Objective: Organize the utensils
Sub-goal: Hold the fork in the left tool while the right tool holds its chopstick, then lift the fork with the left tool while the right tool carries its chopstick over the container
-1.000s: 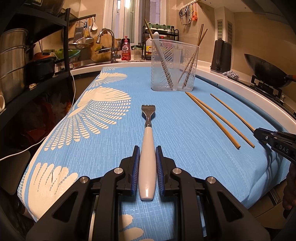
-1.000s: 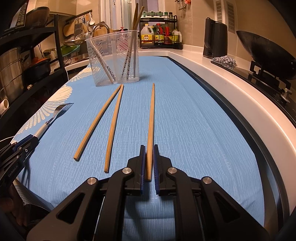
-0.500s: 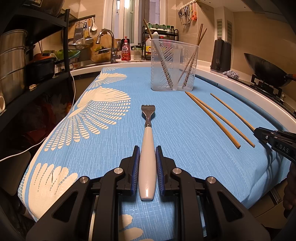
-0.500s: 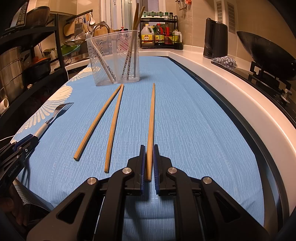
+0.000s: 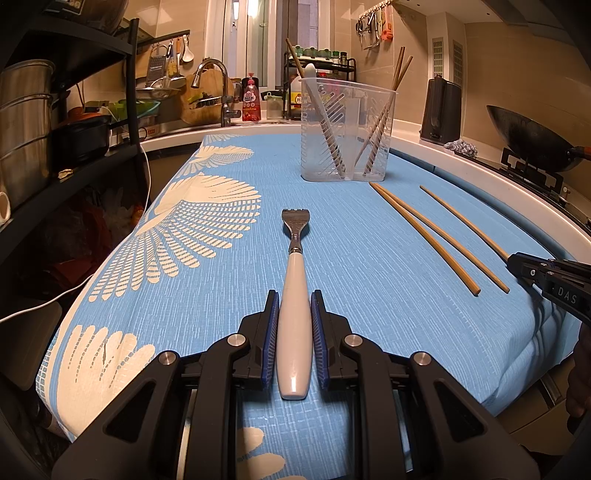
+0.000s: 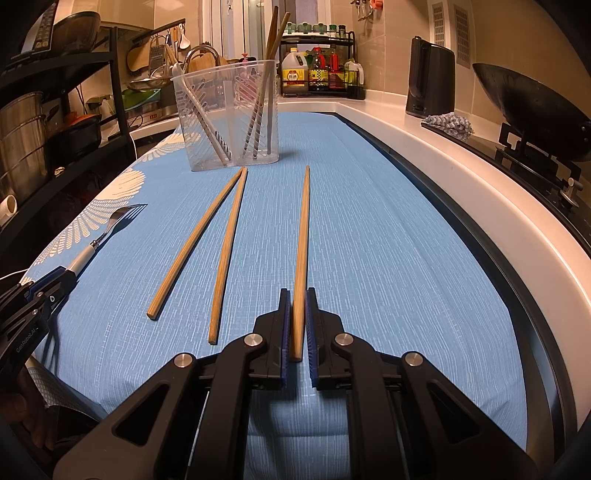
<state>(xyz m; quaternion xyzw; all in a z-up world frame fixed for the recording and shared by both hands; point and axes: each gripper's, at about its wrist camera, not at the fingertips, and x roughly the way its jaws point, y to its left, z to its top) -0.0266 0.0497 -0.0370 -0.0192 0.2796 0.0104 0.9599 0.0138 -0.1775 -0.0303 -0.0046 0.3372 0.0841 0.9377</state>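
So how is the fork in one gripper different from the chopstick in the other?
The fork has a thick white handle and metal tines; the chopstick is one thin, plain wooden stick. The fork sits in the left gripper, whose jaws stand wider; the chopstick sits in the right gripper, whose jaws are nearly together. The fork lies alone; the chopstick has two more chopsticks beside it. Both lie flat on the blue cloth, pointing toward the clear holder.

Warm, amber indoor light fills both views; the brightest source is the window (image 5: 255, 22) at the far end. The blue cloth (image 5: 369, 258) on my worktop is evenly lit and sharp. The shelving (image 5: 74, 110) at left sits in deep shadow. My fingers (image 5: 271, 332) carry small highlights. Fisheye distortion bends the worktop edge (image 6: 517, 206), and black vignetting darkens the corners.
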